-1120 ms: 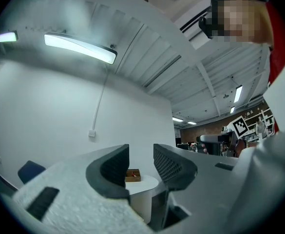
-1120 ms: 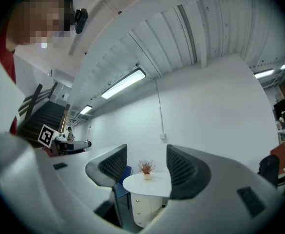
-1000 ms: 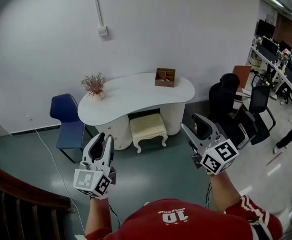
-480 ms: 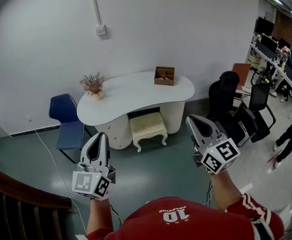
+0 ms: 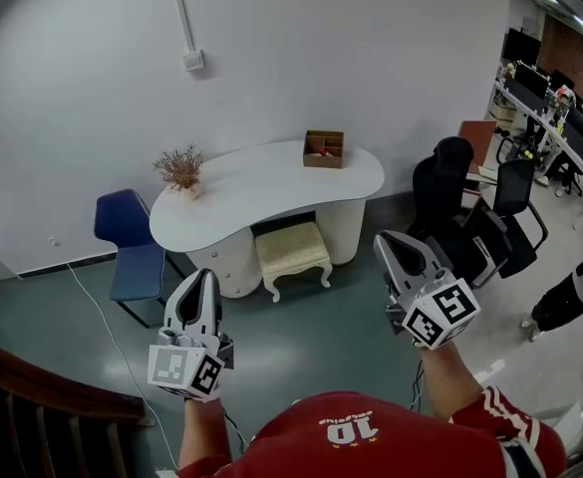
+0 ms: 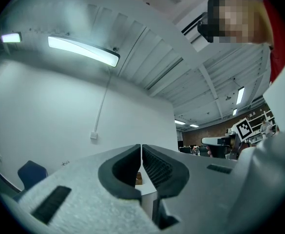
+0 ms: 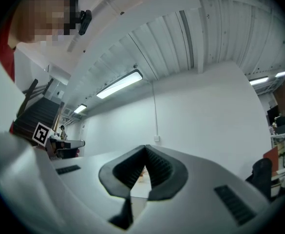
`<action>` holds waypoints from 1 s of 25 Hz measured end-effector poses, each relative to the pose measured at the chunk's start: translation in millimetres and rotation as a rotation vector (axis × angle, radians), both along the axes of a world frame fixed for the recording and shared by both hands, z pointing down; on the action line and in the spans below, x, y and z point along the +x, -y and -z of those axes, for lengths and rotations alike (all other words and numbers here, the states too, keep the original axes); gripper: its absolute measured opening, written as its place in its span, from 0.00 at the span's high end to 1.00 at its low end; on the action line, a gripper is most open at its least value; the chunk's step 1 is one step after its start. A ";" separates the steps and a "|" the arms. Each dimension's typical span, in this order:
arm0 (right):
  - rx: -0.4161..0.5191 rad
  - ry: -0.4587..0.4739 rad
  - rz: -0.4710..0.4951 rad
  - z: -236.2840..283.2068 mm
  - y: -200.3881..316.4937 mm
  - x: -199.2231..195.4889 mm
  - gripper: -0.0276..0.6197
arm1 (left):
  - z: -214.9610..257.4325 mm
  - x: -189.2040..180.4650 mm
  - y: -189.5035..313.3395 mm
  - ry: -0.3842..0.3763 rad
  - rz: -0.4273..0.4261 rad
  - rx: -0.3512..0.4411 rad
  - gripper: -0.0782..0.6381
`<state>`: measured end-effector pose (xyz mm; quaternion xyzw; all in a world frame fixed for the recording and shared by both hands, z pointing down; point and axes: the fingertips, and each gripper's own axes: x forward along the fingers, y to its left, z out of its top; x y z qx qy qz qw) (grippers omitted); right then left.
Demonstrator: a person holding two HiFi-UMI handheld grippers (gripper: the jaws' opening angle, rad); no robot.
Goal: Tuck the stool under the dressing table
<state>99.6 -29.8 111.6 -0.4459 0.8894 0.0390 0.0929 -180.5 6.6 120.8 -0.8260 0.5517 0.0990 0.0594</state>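
Small blue plastic chair (image 5: pixel 122 252) parked against the white wall (image 5: pixel 371 48) on the left. A dried reddish-brown plant in a little pale pot (image 5: pixel 180 171) and a compartmented brown wooden box (image 5: pixel 323 149) sit well apart. Black office chairs (image 5: pixel 448 192) bunch up on the right. A thin white cable (image 5: pixel 94 309) trails over the grey-green floor (image 5: pixel 311 327), with a dark wooden railing (image 5: pixel 32 391) bottom left.

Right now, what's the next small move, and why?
Probably step closer to the stool: it stands at the front edge of the dressing table, seat mostly out, and the left gripper and right gripper hang shut, empty, well short of it.
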 end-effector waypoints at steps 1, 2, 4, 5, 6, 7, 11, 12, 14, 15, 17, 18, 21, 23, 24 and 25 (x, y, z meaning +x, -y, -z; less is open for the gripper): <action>-0.001 -0.003 -0.008 -1.5 -0.3 1.1 0.95 | -0.6 0.1 -0.3 0.000 -0.001 0.001 0.90; -0.001 -0.006 -0.017 -2.8 -1.1 2.3 0.95 | -1.2 0.3 -1.0 0.002 -0.001 0.002 0.90; 0.002 -0.015 -0.035 -4.8 -3.0 3.9 0.95 | -3.3 0.2 -2.2 0.009 -0.001 0.006 0.90; 0.003 -0.020 -0.045 -6.1 -3.1 4.3 0.95 | -4.5 -0.1 -2.1 0.011 -0.002 0.007 0.90; 0.003 -0.026 -0.055 -7.7 -2.7 4.5 0.95 | -5.2 -0.2 -1.7 0.011 -0.003 0.006 0.90; 0.002 -0.030 -0.062 -9.4 -2.2 4.5 0.95 | -5.5 0.2 -1.2 0.010 -0.004 0.005 0.90; -0.009 -0.026 -0.061 -12.0 -4.3 3.8 0.95 | -7.4 1.8 -0.3 0.008 -0.011 0.002 0.90; -0.010 -0.024 -0.059 -11.5 -4.8 3.7 0.95 | -7.7 2.3 0.1 0.007 -0.013 0.001 0.90; -0.014 -0.023 -0.057 -11.1 -4.7 4.0 0.95 | -7.9 4.4 1.1 0.007 -0.016 -0.003 0.90; -0.016 -0.023 -0.057 -11.3 -4.4 4.1 0.95 | -8.4 5.4 1.7 0.008 -0.018 -0.004 0.90; -0.019 -0.020 -0.057 -11.9 -4.6 3.7 0.95 | -10.8 6.1 2.6 0.014 -0.022 -0.001 0.90; -0.019 -0.018 -0.056 -12.4 -5.4 2.9 0.95 | -11.6 6.0 2.3 0.017 -0.024 0.000 0.90; -0.017 -0.020 -0.060 -12.8 -6.5 0.4 0.95 | -11.4 5.8 1.4 0.018 -0.024 -0.003 0.90; -0.019 -0.025 -0.062 -13.0 -5.6 0.3 0.95 | -11.6 6.5 2.2 0.018 -0.026 -0.004 0.90; -0.021 -0.025 -0.062 -13.2 -5.1 0.1 0.95 | -11.9 6.8 2.6 0.018 -0.027 -0.005 0.90; -0.023 -0.025 -0.064 -13.5 -4.8 -0.5 0.95 | -12.3 6.8 2.9 0.018 -0.030 -0.006 0.90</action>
